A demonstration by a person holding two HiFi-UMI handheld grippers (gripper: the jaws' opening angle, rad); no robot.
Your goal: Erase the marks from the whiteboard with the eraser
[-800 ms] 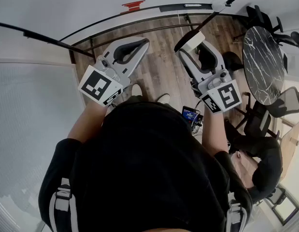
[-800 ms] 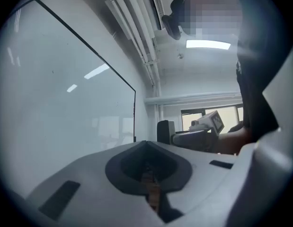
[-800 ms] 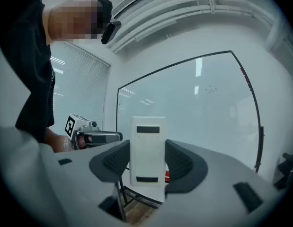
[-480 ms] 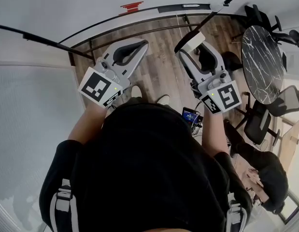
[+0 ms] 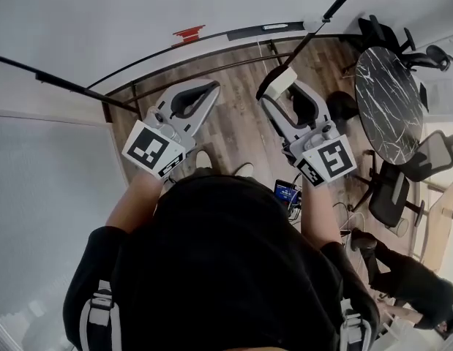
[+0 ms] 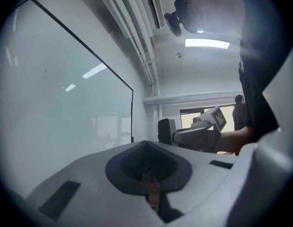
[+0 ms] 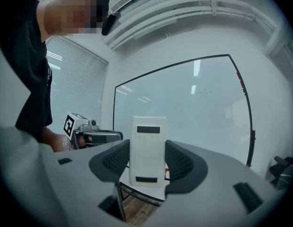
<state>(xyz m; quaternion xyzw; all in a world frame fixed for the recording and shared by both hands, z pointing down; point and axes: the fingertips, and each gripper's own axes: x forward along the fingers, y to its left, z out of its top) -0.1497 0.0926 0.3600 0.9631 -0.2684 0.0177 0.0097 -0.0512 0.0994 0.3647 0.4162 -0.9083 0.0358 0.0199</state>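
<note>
The whiteboard point(image 5: 175, 6) fills the top of the head view, and its black frame curves along the floor. In the right gripper view the whiteboard point(image 7: 184, 103) shows a few faint small marks point(image 7: 205, 92) high up. My right gripper point(image 5: 279, 88) is shut on the white eraser point(image 5: 281, 81), which I hold upright a short way off the board. The eraser point(image 7: 147, 150) sits squarely between the jaws of the right gripper point(image 7: 147, 162). My left gripper point(image 5: 214, 88) is shut with nothing in it, beside the board. Up close, the left gripper point(image 6: 146, 144) faces along the whiteboard point(image 6: 66, 103).
A small red item point(image 5: 188, 33) sits at the board's lower edge. A round black marble table point(image 5: 387, 101) and office chairs point(image 5: 391, 189) stand to the right on the wooden floor point(image 5: 241, 123). Another person point(image 5: 409, 284) is at the lower right. Window blinds point(image 5: 43, 196) hang on the left.
Both grippers have drifted a little to the left, the right one still carrying the eraser. The other person at the lower right has shifted further down.
</note>
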